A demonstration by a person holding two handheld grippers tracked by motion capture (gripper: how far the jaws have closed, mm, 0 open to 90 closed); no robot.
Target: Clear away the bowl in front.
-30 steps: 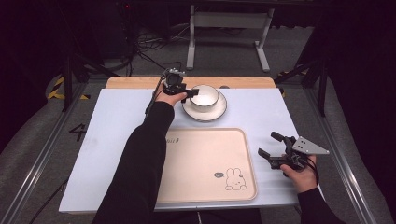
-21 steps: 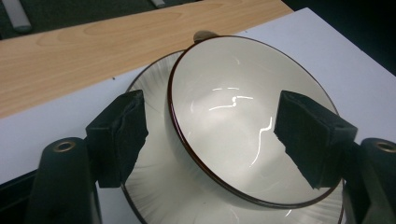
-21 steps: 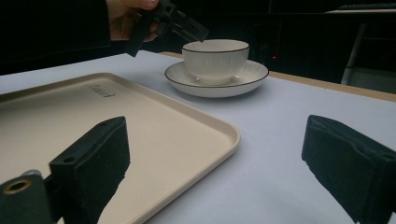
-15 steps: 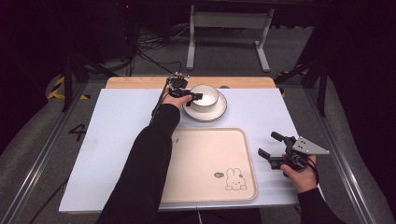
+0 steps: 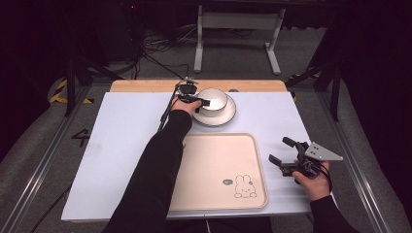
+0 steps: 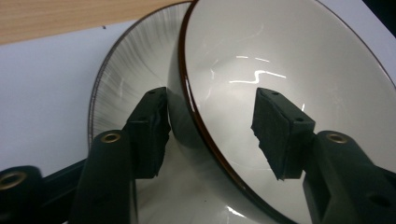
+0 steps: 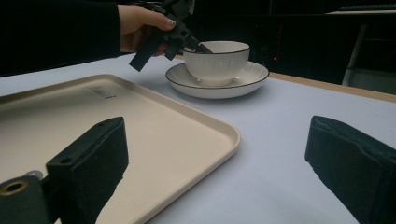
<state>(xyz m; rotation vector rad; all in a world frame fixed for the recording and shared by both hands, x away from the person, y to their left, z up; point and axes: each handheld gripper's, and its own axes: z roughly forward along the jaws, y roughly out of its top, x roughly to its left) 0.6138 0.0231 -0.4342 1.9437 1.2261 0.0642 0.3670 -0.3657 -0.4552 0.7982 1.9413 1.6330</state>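
Note:
A white bowl [image 5: 212, 99] with a dark rim stands on a ribbed white saucer [image 5: 228, 114] at the far middle of the table. My left gripper [image 5: 201, 103] is open at the bowl's left side. In the left gripper view its jaws straddle the bowl's rim [image 6: 187, 93]: one pad [image 6: 149, 130] outside against the wall, the other pad [image 6: 275, 135] inside and apart from it. My right gripper [image 5: 279, 150] rests open on the table, right of a beige tray [image 5: 214, 160]. Nothing lies between its pads [image 7: 93, 154].
The beige tray [image 7: 93, 116] has a small rabbit drawing [image 5: 243, 187] near its front right corner and holds nothing. A wooden strip [image 5: 145, 86] runs along the table's far edge, with a metal stand [image 5: 238, 29] on the floor beyond. The person's left sleeve [image 5: 155, 165] crosses the tray's left edge.
My left gripper has moved a little to the right, and its jaws now sit over the bowl's rim. The right gripper has stayed in place.

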